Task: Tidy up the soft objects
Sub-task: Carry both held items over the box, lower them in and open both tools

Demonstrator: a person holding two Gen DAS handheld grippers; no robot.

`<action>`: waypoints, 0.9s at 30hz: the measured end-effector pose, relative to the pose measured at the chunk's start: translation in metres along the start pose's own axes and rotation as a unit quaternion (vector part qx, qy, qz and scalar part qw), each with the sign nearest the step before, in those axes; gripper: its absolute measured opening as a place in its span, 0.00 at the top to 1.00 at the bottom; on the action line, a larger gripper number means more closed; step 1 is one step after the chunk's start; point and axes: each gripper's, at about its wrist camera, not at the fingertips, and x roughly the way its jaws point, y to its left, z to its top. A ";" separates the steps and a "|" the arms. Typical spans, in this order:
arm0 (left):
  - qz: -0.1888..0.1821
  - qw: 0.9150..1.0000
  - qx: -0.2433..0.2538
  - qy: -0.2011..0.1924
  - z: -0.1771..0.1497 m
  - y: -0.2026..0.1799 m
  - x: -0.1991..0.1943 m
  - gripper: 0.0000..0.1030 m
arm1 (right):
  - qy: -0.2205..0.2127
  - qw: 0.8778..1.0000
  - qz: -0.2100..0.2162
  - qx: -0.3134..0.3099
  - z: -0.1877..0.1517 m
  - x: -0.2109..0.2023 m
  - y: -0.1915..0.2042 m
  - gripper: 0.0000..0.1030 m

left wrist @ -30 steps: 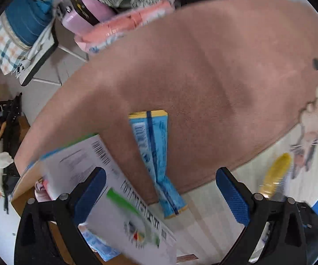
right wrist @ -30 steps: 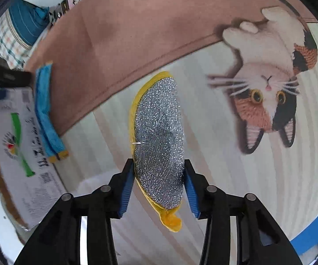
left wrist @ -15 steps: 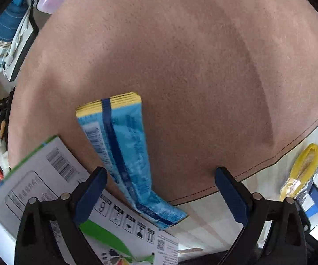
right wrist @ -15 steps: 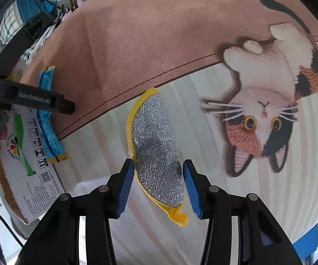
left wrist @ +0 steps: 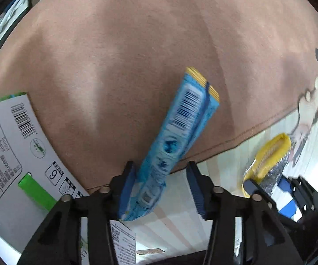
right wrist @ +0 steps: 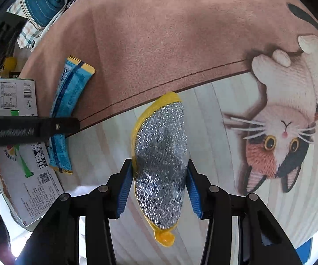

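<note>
The pink mat (left wrist: 137,55) with its cat print (right wrist: 291,132) covers most of both views, and a white printed box (left wrist: 8,150) sits at its left edge. The blue packet (left wrist: 181,132) lies on the mat with its near end between the left gripper (left wrist: 161,190) pads; the left pad touches it, the right pad stands apart, so I cannot tell whether the grip is made. The right gripper (right wrist: 159,181) is clenched on the silver-and-yellow scrubber (right wrist: 161,154), held over the striped part of the mat. To grip well, the left should close squarely across the packet's width, not just its crimped end. Only the right view shows the packet's full length and the left gripper's arm crossing it; only the left view shows its barcode
</note>
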 end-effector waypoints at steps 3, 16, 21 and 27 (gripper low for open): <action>0.034 0.999 0.020 0.007 -0.010 -0.013 0.010 0.55 | -0.002 1.000 -0.017 -0.013 0.000 0.004 0.007 0.53; 0.029 0.996 -0.004 -0.085 -0.064 -0.028 -0.018 0.85 | -0.040 0.998 -0.046 -0.021 -0.034 -0.024 0.033 0.65; -0.026 0.990 -0.022 -0.140 -0.108 -0.013 -0.057 0.85 | -0.075 0.997 -0.013 -0.028 -0.052 -0.071 0.056 0.66; -0.073 0.972 -0.050 -0.218 -0.171 0.036 -0.126 0.85 | -0.123 0.990 0.027 -0.070 -0.078 -0.138 0.109 0.66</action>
